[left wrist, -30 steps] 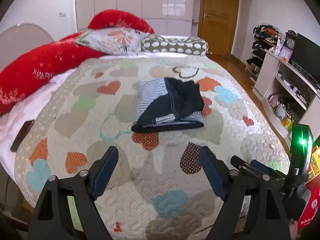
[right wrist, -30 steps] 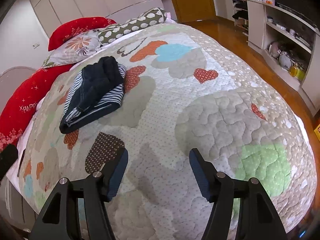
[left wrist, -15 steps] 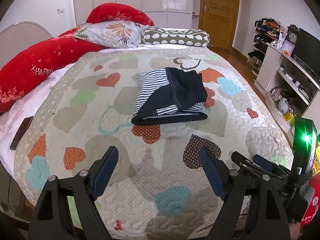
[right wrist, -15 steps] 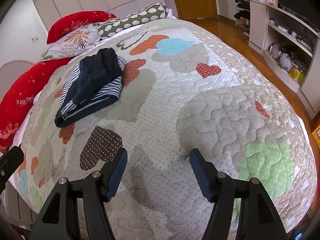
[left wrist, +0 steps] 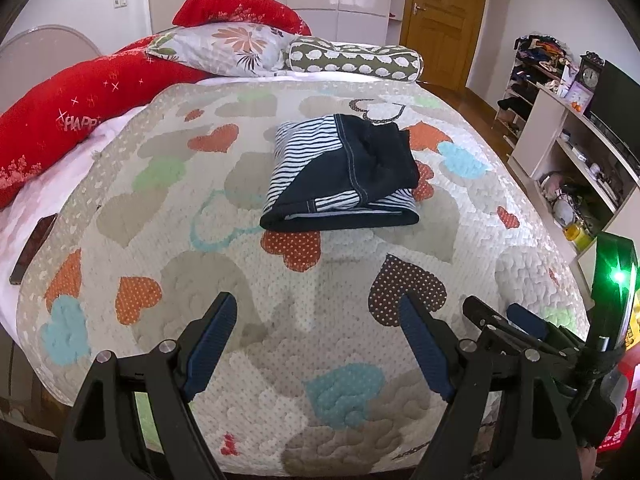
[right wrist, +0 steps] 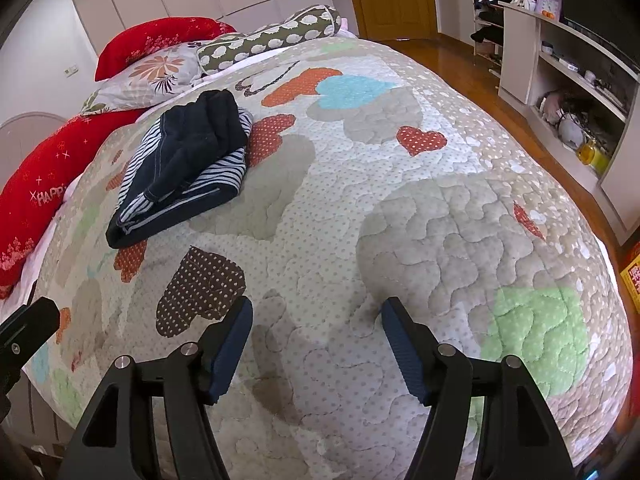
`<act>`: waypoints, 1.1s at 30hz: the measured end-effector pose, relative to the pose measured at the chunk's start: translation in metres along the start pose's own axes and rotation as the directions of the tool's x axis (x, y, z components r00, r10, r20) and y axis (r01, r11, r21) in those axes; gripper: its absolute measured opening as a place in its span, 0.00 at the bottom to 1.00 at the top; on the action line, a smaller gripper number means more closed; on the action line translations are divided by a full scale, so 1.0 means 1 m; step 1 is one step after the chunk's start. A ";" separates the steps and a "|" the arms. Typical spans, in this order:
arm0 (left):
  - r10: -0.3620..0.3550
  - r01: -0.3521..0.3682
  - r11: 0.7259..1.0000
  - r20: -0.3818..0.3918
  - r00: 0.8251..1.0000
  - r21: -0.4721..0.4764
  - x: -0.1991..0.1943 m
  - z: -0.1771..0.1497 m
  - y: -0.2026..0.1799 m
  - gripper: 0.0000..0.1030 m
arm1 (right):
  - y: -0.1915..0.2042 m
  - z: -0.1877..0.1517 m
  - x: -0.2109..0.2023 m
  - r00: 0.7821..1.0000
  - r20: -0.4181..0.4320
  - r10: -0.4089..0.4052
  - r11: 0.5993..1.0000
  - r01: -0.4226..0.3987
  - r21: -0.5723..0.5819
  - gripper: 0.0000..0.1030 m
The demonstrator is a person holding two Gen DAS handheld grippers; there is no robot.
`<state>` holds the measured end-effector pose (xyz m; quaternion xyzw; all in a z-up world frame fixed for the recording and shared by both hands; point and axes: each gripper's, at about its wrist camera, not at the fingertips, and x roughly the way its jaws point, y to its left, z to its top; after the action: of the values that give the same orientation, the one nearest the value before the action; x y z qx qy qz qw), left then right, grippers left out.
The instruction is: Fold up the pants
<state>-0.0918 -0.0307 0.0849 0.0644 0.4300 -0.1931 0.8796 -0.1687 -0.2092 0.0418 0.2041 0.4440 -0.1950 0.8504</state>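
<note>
The pants (left wrist: 344,176), dark navy with blue-and-white stripes, lie folded in a compact bundle in the middle of the heart-patterned quilt (left wrist: 200,240). In the right wrist view the pants (right wrist: 188,160) lie at the upper left. My left gripper (left wrist: 316,308) is open and empty, held above the quilt well short of the bundle. My right gripper (right wrist: 316,312) is open and empty over the quilt's near right part; it also shows in the left wrist view (left wrist: 508,316) at the lower right.
Red pillows (left wrist: 80,100), a floral pillow (left wrist: 232,48) and a spotted bolster (left wrist: 356,60) line the bed's head. A dark phone (left wrist: 32,248) lies at the left edge. White shelves (left wrist: 580,152) stand right of the bed, a wooden door (left wrist: 444,12) behind.
Both grippers have tilted and drawn slightly so the folded pants sit lower and nearer in view. The pants have not moved. Both grippers stay open.
</note>
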 end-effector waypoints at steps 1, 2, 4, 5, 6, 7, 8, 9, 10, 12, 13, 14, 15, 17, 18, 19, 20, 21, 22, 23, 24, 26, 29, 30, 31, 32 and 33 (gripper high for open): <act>-0.001 0.001 1.000 -0.002 1.000 -0.001 0.001 0.000 0.000 0.80 | 0.000 0.000 0.000 1.000 -0.001 0.000 1.000 0.000 0.000 0.70; -0.002 0.002 1.000 -0.004 1.000 -0.002 0.001 0.000 0.001 0.80 | 0.000 -0.001 0.001 1.000 -0.002 -0.001 1.000 0.001 0.000 0.70; -0.001 0.001 1.000 -0.009 1.000 -0.003 0.003 -0.001 0.001 0.80 | 0.000 -0.001 0.001 1.000 -0.001 -0.001 1.000 0.001 -0.001 0.70; -0.001 0.001 1.000 -0.011 1.000 -0.004 0.003 -0.001 0.001 0.80 | 0.000 -0.001 0.001 1.000 -0.001 -0.002 1.000 0.002 -0.002 0.70; -0.002 0.002 1.000 -0.013 1.000 -0.006 0.004 -0.002 0.001 0.80 | 0.000 -0.001 0.001 1.000 -0.001 -0.002 1.000 0.002 -0.003 0.70; -0.002 0.002 1.000 -0.015 1.000 -0.007 0.005 -0.002 0.001 0.80 | 0.000 -0.002 0.002 1.000 0.000 -0.004 1.000 0.004 -0.005 0.70; -0.002 0.002 1.000 -0.016 1.000 -0.008 0.005 -0.002 0.002 0.80 | 0.001 -0.002 0.002 1.000 0.001 -0.005 1.000 0.005 -0.006 0.71; -0.002 0.002 1.000 -0.017 1.000 -0.010 0.005 -0.002 0.002 0.80 | 0.000 -0.002 0.001 1.000 0.001 -0.006 1.000 0.006 -0.008 0.71; -0.002 0.002 1.000 -0.018 1.000 -0.011 0.006 -0.002 0.002 0.80 | 0.000 -0.002 0.001 1.000 0.002 -0.005 1.000 0.005 -0.006 0.71; -0.003 0.002 1.000 -0.020 1.000 -0.014 0.006 -0.002 0.004 0.80 | 0.000 -0.002 0.001 1.000 0.003 -0.004 1.000 0.004 -0.004 0.71; -0.003 0.002 1.000 -0.020 1.000 -0.015 0.007 -0.002 0.004 0.80 | 0.000 -0.001 0.001 1.000 0.004 -0.005 1.000 0.005 -0.004 0.71; -0.003 0.002 1.000 -0.021 1.000 -0.017 0.007 -0.003 0.005 0.80 | 0.000 -0.001 0.001 1.000 0.005 -0.006 1.000 0.006 -0.003 0.71; -0.002 0.002 1.000 -0.022 1.000 -0.018 0.007 -0.003 0.005 0.80 | 0.000 -0.001 0.001 1.000 0.005 -0.007 1.000 0.007 -0.004 0.71; -0.003 0.002 1.000 -0.026 1.000 -0.021 0.009 -0.003 0.006 0.80 | 0.000 -0.002 0.001 1.000 0.006 -0.008 1.000 0.008 -0.005 0.71; -0.006 0.005 1.000 -0.027 1.000 -0.023 0.010 -0.004 0.006 0.80 | 0.000 -0.002 0.001 1.000 0.007 -0.009 1.000 0.009 -0.006 0.71; -0.010 0.010 1.000 -0.026 1.000 -0.026 0.010 -0.004 0.007 0.80 | 0.000 -0.002 0.001 1.000 0.009 -0.010 1.000 0.010 -0.007 0.71; -0.013 0.013 1.000 -0.021 1.000 -0.026 0.010 -0.004 0.007 0.80 | 0.000 -0.002 0.001 1.000 0.009 -0.011 1.000 0.011 -0.008 0.71; -0.012 0.011 1.000 -0.005 1.000 -0.024 0.007 -0.004 0.007 0.80 | 0.000 -0.002 0.001 1.000 0.010 -0.013 1.000 0.013 -0.010 0.71; -0.011 0.011 1.000 0.008 1.000 -0.025 0.006 -0.004 0.007 0.80 | 0.001 -0.002 0.000 1.000 0.011 -0.014 1.000 0.014 -0.012 0.71; -0.011 0.012 0.999 0.032 0.999 -0.030 0.002 -0.004 0.007 0.80 | 0.001 -0.001 0.000 1.000 0.013 -0.015 1.000 0.015 -0.015 0.71; -0.004 0.006 0.999 0.069 0.998 -0.037 -0.004 -0.004 0.009 0.80 | 0.001 -0.001 -0.001 1.000 0.018 -0.017 1.000 0.017 -0.018 0.71; 0.044 -0.036 0.998 0.171 0.984 -0.050 -0.021 -0.004 0.010 0.80 | 0.004 0.000 -0.002 0.999 0.031 -0.024 0.999 0.025 -0.035 0.71; 0.127 -0.105 0.991 0.340 0.932 -0.083 -0.051 -0.005 0.013 0.97 | 0.009 0.000 -0.008 0.997 0.066 -0.036 0.997 0.041 -0.067 0.71; 0.146 -0.113 0.988 0.404 0.903 -0.104 -0.064 -0.006 0.015 1.00 | 0.011 0.000 -0.010 0.996 0.078 -0.039 0.996 0.045 -0.077 0.71; 0.155 -0.113 0.986 0.452 0.878 -0.119 -0.074 -0.007 0.017 1.00 | 0.013 0.000 -0.013 0.995 0.095 -0.043 0.995 0.052 -0.090 0.71; 0.166 -0.114 0.984 0.495 0.853 -0.134 -0.084 -0.007 0.019 1.00 | 0.015 0.000 -0.016 0.993 0.107 -0.046 0.993 0.056 -0.100 0.71; 0.176 -0.114 0.983 0.530 0.830 -0.147 -0.093 -0.007 0.021 1.00 | 0.016 0.000 -0.018 0.992 0.121 -0.047 0.992 0.061 -0.110 0.71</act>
<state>-0.1398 0.0173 0.1524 -0.0081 0.1683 -0.1123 0.9793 -0.1695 -0.1929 0.0600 0.1314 0.4087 -0.2041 0.8798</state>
